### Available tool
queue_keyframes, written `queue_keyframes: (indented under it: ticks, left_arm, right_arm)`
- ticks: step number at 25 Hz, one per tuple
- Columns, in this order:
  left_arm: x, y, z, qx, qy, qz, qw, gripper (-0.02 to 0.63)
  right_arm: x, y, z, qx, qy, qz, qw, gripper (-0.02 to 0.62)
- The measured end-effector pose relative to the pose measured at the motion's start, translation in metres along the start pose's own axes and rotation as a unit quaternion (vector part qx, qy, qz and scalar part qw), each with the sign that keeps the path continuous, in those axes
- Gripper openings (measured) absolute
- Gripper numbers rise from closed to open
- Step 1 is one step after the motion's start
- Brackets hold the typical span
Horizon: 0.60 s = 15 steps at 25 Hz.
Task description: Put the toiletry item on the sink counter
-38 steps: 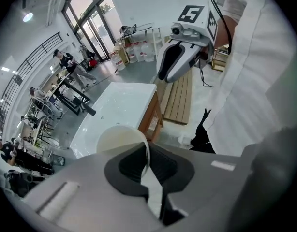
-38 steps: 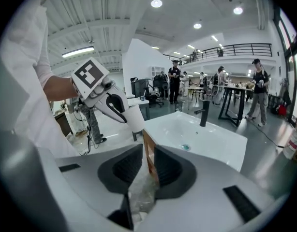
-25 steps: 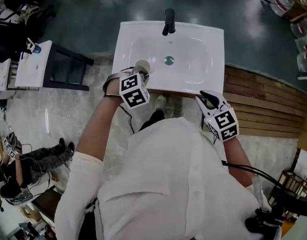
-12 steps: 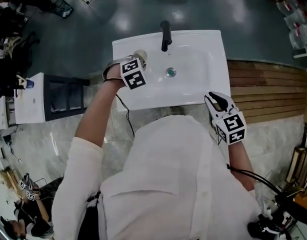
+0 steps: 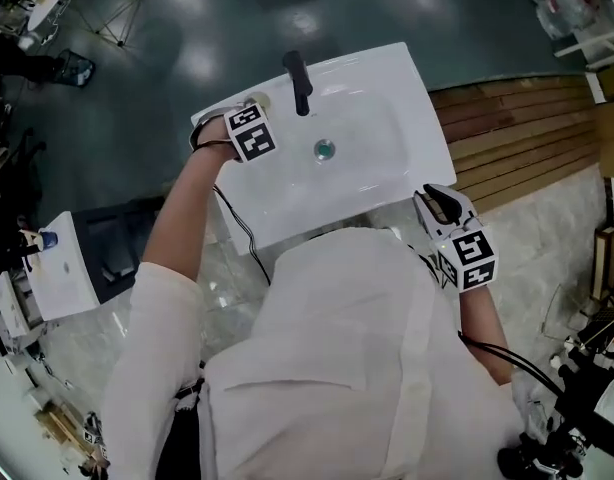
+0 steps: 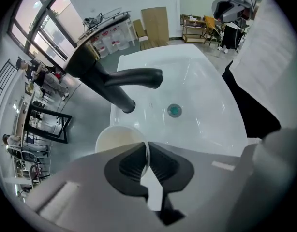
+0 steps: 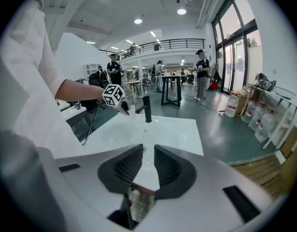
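A cream cup point(image 6: 118, 138) is the toiletry item; its rim wall is pinched between the jaws of my left gripper point(image 6: 147, 154), which is shut on it. The cup point(image 5: 257, 101) hangs at the back left corner of the white sink counter point(image 5: 407, 88), just left of the black faucet point(image 5: 299, 80). Whether its base touches the counter is hidden. My left gripper point(image 5: 253, 113) reaches across from the left. My right gripper point(image 5: 437, 200) hovers at the sink's front right edge, shut with nothing held. In the right gripper view the faucet point(image 7: 146, 108) stands beyond my right gripper point(image 7: 148, 154).
The basin drain point(image 5: 324, 150) sits mid-sink, right of the faucet point(image 6: 124, 83). Wooden planking point(image 5: 517, 128) lies right of the sink. A small white table point(image 5: 57, 268) stands at the left. People and tables point(image 7: 168, 76) fill the hall beyond the sink.
My left gripper has carried the cup from the sink's front left edge back to the rear left corner beside the faucet. The right gripper has stayed at the front right edge.
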<state>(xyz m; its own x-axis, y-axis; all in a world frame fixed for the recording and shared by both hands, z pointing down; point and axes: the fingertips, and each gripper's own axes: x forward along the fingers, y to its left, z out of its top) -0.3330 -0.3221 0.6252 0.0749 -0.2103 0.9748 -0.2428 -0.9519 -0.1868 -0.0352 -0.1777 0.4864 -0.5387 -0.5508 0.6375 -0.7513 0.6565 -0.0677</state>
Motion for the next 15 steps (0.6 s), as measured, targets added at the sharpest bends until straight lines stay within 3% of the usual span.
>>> queue_keyframes:
  ticks: [7,15]
  left_arm:
    - [0.024,0.017,0.002,0.027,0.021,-0.024,0.9991,0.012]
    - [0.02,0.028,0.015,0.039,0.004,-0.031,0.9988,0.015]
  right_arm:
    - [-0.006,-0.006,-0.008,0.019,0.013,-0.019,1.0,0.063]
    - [-0.004,-0.007,-0.007,0.024,0.024,-0.022,0.999,0.063]
